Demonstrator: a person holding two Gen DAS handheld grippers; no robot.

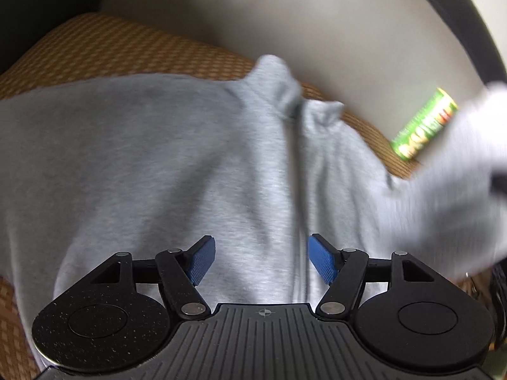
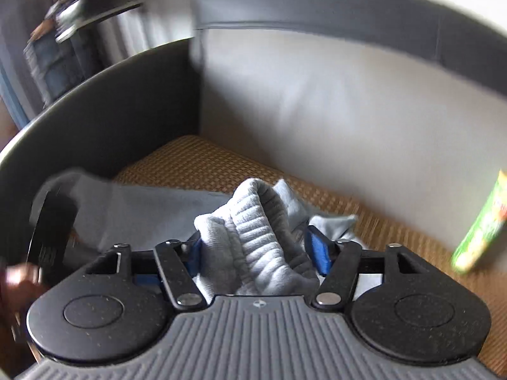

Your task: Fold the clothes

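A light grey zip-up sweatshirt (image 1: 158,164) lies spread on a woven tan seat mat (image 1: 126,50), collar pointing away and the zip running down the middle. My left gripper (image 1: 261,253) hovers over its lower front, open, with only flat cloth below its blue pads (image 1: 201,261). The sweatshirt's right sleeve (image 1: 459,174) is raised and blurred at the right edge. In the right wrist view its ribbed cuff (image 2: 253,240) bunches between the wide-apart jaws of my right gripper (image 2: 256,247). The right blue pad (image 2: 318,251) shows beside the cuff; the left pad is hidden behind it.
A green cylindrical can (image 1: 424,123) lies on the mat by the pale sofa back (image 1: 317,25), also the green can (image 2: 481,221) at right. A dark grey armrest (image 2: 111,101) closes off the far end. A person's hand (image 2: 19,278) holds the other gripper at left.
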